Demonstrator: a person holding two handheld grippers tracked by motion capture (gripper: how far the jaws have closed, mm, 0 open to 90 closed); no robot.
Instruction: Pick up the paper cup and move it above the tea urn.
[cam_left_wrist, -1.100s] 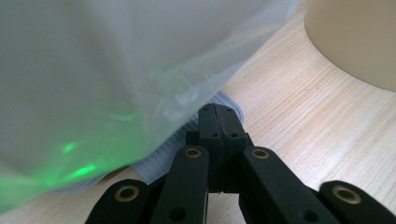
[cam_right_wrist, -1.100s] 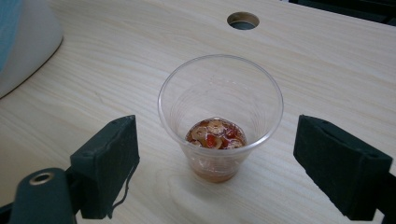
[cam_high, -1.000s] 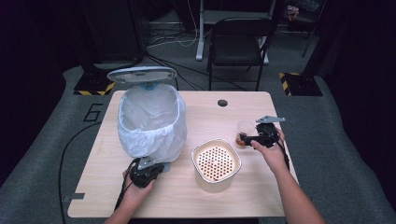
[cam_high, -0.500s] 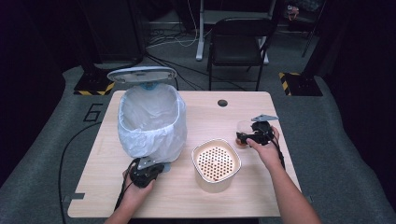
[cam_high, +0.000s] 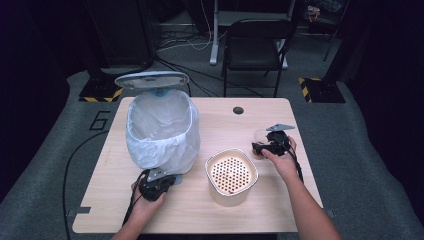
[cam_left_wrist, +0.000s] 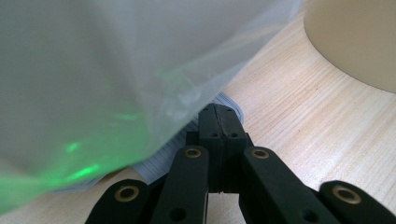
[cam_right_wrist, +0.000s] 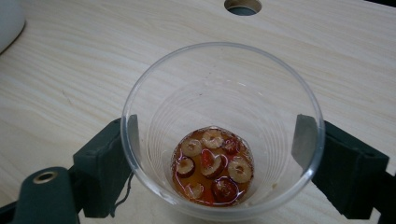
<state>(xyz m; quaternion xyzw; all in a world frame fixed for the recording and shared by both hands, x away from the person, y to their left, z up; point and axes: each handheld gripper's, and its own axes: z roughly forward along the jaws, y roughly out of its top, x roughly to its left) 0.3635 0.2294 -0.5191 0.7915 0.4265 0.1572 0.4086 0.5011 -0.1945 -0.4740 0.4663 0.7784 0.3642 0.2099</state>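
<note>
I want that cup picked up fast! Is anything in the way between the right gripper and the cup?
No, nothing is in the way. The cup already stands on the table between the jaws of the right gripper, one jaw close against each side. Whether they squeeze it yet is unclear.

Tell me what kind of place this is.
Likely a lab or studio set up for recording, not a home: a lone wooden table on grey floor mats, dark surroundings, cables across the floor, and hazard-striped stand bases.

Recording lab, dark curtained room, hazard-striped stand bases (cam_high: 102, 93), floor cables (cam_high: 176, 41), lone wooden table (cam_high: 210, 210)
</note>
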